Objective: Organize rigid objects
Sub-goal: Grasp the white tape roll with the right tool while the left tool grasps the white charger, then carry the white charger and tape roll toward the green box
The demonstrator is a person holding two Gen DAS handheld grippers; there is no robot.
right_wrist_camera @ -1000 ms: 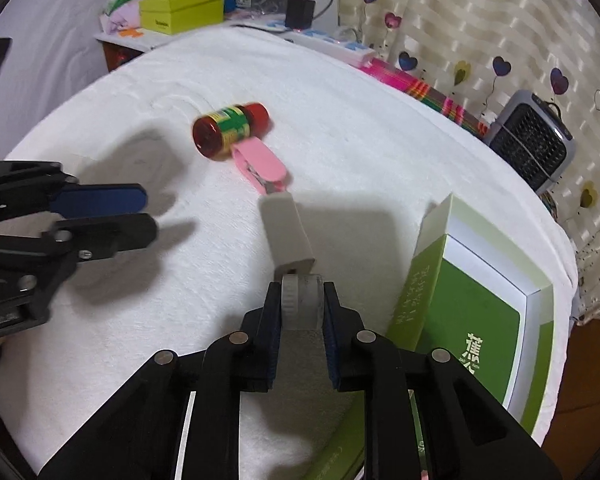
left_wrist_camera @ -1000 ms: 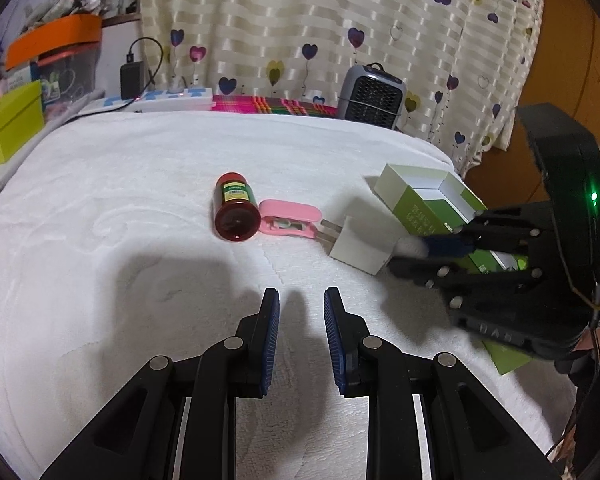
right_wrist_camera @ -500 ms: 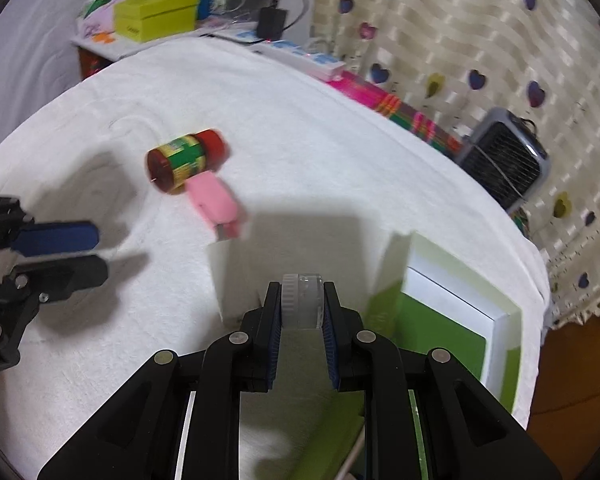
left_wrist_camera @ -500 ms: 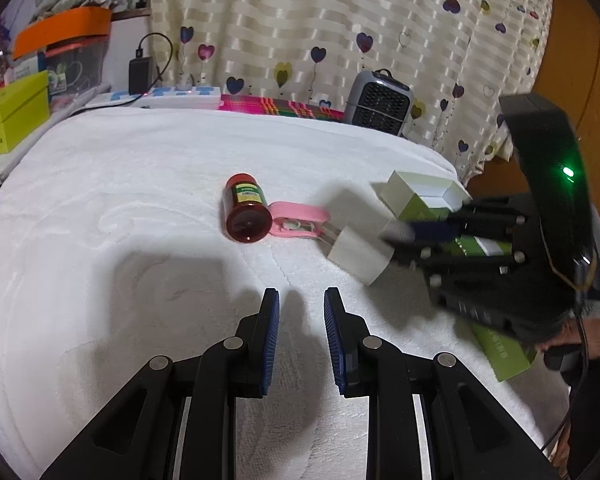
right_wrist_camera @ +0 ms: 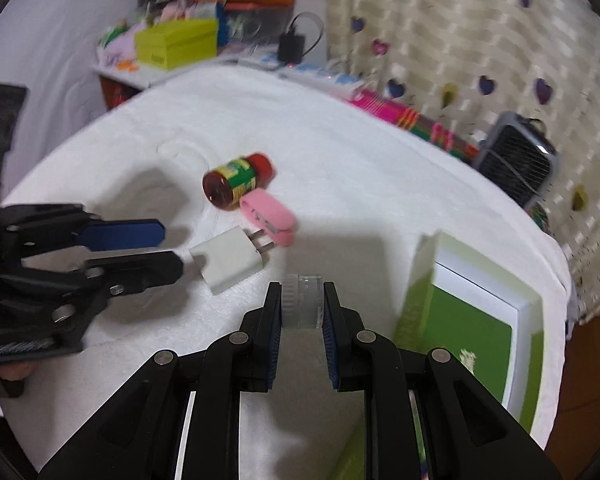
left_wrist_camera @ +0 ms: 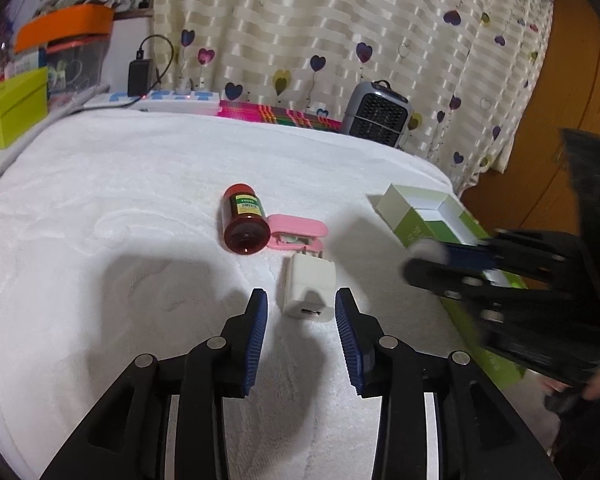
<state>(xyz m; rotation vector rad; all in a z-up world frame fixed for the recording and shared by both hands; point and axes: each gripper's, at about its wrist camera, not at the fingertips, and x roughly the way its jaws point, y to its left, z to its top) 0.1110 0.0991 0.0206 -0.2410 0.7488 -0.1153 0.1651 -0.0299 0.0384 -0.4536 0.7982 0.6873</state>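
On white towel [left_wrist_camera: 100,220], red bottle [left_wrist_camera: 245,224], label perhaps "100", charger [left_wrist_camera: 309,288] beside.

White fleecy cover [left_wrist_camera: 120,200]. Bottle [left_wrist_camera: 244,220]: dark red, yellow-green label. Clip [left_wrist_camera: 296,234] pale pink. Charger plug [left_wrist_camera: 309,286] plain white. Box [right_wrist_camera: 484,320]: green, white inside rim. Curtain [left_wrist_camera: 340,32]: cream bands, purple and yellow hearts. Left gripper [left_wrist_camera: 301,312] black, blue pads. Heater [left_wrist_camera: 380,114] grey, black grille.
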